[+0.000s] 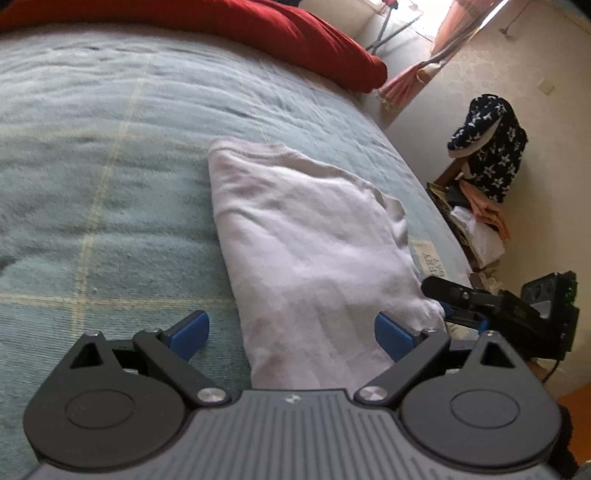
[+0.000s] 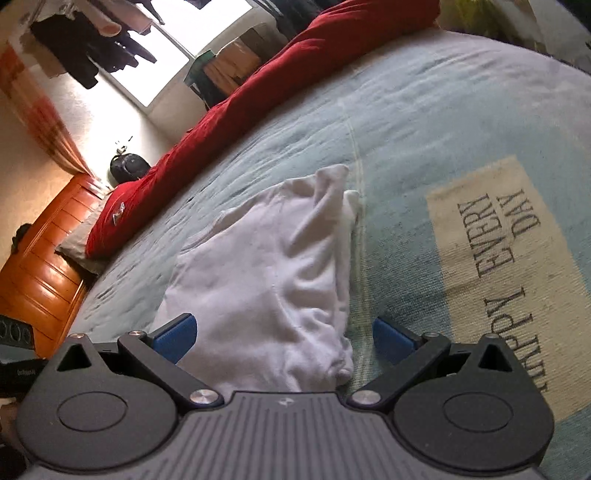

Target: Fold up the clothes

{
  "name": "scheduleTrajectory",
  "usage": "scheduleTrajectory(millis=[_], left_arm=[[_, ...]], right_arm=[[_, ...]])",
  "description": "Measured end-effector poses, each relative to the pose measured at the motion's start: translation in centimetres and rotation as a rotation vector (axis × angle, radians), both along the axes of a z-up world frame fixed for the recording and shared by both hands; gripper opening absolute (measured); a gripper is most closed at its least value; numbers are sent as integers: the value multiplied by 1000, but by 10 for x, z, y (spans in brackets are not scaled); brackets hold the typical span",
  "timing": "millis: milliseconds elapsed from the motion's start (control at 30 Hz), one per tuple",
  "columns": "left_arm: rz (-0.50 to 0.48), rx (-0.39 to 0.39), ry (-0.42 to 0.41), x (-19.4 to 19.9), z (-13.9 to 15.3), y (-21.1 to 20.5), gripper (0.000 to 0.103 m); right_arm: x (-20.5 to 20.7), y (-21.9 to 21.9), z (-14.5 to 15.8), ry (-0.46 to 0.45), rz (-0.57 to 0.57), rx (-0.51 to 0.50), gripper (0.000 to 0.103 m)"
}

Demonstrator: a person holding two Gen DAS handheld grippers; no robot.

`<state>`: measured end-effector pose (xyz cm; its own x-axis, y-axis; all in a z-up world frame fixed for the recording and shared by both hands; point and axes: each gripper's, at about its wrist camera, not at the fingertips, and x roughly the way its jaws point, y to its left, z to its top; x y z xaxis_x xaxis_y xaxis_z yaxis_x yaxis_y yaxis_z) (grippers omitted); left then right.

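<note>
The left gripper (image 1: pixel 291 334) fills the bottom of its own view, blue pads spread wide and holding nothing, with the near end of the white garment (image 1: pixel 314 251) running up between them from the lower centre of the frame. The right gripper (image 2: pixel 284 334) sits the same way at the bottom of its view, jaws apart and empty, the garment's near hem (image 2: pixel 266 280) lying between the pads. In the left view the right gripper also shows at the lower right edge, just beside the garment's corner.

The garment lies partly folded into a long strip on the pale green bedspread (image 1: pixel 110 147), its ribbed edge toward the upper middle of the left view. It looks like thin knit cotton: light, limp and soft, likely to sag and wrinkle when lifted and to drag a little on the woven cover. I judge that the best holds are the two near corners, one for each gripper, pinching through all layers so the fold does not slide open; a bunched flap (image 2: pixel 332 192) at the far end may need smoothing.

There is open bedspread on the left of the left view and beyond the garment up to the red pillow (image 1: pixel 295 29) along the top. In the right view, the printed patch (image 2: pixel 498 266) lies flat at right. The bed's edge curves close by on the right of the left view, so folds are better carried away from it.
</note>
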<state>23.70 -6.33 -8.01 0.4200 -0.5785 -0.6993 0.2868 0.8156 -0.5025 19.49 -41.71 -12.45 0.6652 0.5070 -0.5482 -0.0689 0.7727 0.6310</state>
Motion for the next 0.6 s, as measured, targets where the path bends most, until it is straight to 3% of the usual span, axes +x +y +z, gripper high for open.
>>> scheduleTrajectory(millis=[267, 600], left_arm=[[-2, -38, 20, 16, -11, -2, 97], [-5, -179, 55, 46, -21, -5, 99]], right_arm=[[4, 1, -5, -5, 2, 4, 103], [18, 1, -6, -3, 14, 25, 103]])
